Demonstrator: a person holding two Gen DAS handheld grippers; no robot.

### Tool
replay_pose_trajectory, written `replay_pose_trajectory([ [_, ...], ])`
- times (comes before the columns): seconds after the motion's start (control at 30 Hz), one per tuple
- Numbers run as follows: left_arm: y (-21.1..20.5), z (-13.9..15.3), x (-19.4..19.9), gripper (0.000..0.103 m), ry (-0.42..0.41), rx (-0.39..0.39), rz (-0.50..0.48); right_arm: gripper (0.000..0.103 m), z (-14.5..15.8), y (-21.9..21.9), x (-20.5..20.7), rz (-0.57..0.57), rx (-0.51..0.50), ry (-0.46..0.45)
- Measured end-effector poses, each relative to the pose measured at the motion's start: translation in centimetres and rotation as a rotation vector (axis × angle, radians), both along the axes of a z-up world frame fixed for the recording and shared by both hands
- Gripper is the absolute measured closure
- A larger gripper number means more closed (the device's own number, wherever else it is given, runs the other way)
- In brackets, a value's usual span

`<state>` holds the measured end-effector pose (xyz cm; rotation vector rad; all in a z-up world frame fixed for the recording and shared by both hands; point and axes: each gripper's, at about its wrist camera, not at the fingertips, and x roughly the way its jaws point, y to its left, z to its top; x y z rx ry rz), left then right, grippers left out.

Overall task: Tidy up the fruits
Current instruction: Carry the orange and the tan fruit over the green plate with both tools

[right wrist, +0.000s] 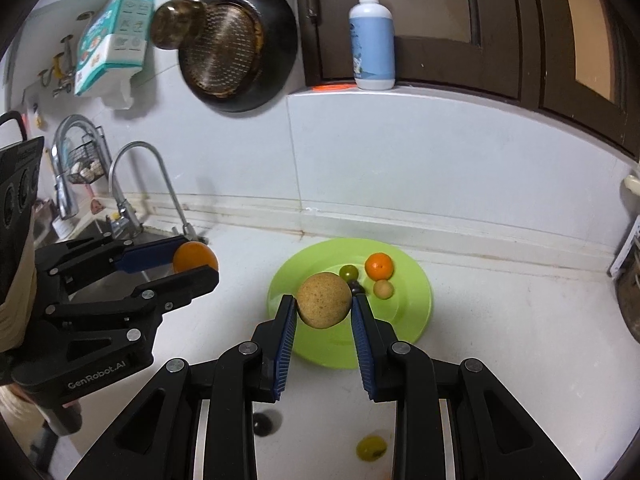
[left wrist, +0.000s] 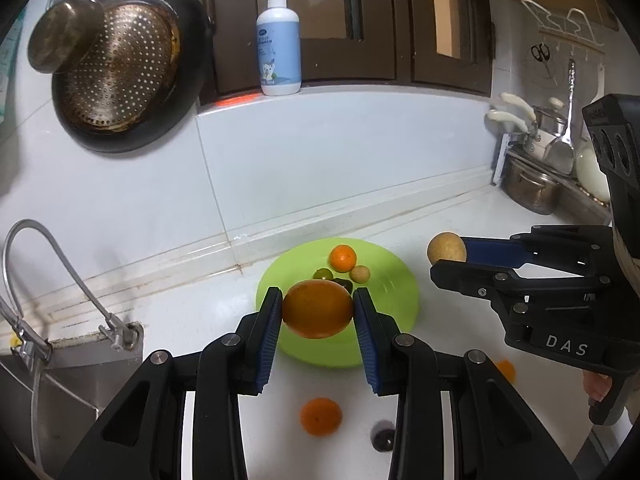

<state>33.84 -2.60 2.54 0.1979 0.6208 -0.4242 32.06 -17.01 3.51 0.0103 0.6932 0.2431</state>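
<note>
A large orange (left wrist: 318, 309) hangs above the near edge of a lime-green plate (left wrist: 394, 276), clamped at its sides between blue pads. A tan, speckled round fruit (right wrist: 325, 300) is likewise held over the plate's near left part. On the plate lie a small mandarin (right wrist: 379, 266), a green fruit (right wrist: 348, 271), a dark one (right wrist: 356, 288) and a small tan one (right wrist: 383, 289), clustered close. On the white counter (left wrist: 200, 320) nearer lie a mandarin (left wrist: 321, 416), a dark fruit (right wrist: 263, 424) and a yellow-green fruit (right wrist: 372, 448)
</note>
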Motion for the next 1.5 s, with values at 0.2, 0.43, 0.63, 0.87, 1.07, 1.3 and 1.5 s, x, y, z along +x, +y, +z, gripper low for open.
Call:
replay_pose_trajectory([
  [0.2, -0.6, -1.2, 3.5, 0.067, 0.078, -0.010, 0.000, 0.074, -1.2, -0.4, 3.0, -0.020, 0.016, 0.067],
  [0.43, -1.3, -2.9, 7.6, 0.067, 0.136, 0.005, 0.025, 0.074, -3.1, -1.0, 6.3, -0.039, 0.012, 0.150],
  [0.63, -2.1, -4.7, 10.6, 0.067, 0.196, 0.021, 0.028, 0.074, -4.9, -1.3, 9.1, -0.053, 0.004, 0.218],
  [0.87, -2.6, -7.4, 13.8, 0.067, 0.283, 0.042, 0.048, 0.074, -7.4, -1.7, 11.7, -0.069, -0.017, 0.297],
  [1.07, -3.0, -9.8, 15.5, 0.067, 0.335, 0.080, 0.056, 0.074, -9.3, -1.9, 13.4, -0.078, -0.029, 0.359],
  [1.3, -3.6, -11.6, 16.4, 0.067, 0.362, 0.121, 0.045, 0.074, -10.9, -2.1, 14.2, -0.080, -0.014, 0.405],
  [1.5, -3.9, -11.7, 16.8, 0.063, 0.361, 0.133, 0.039, 0.073, -11.4, -2.2, 14.3, -0.084, -0.013, 0.408],
])
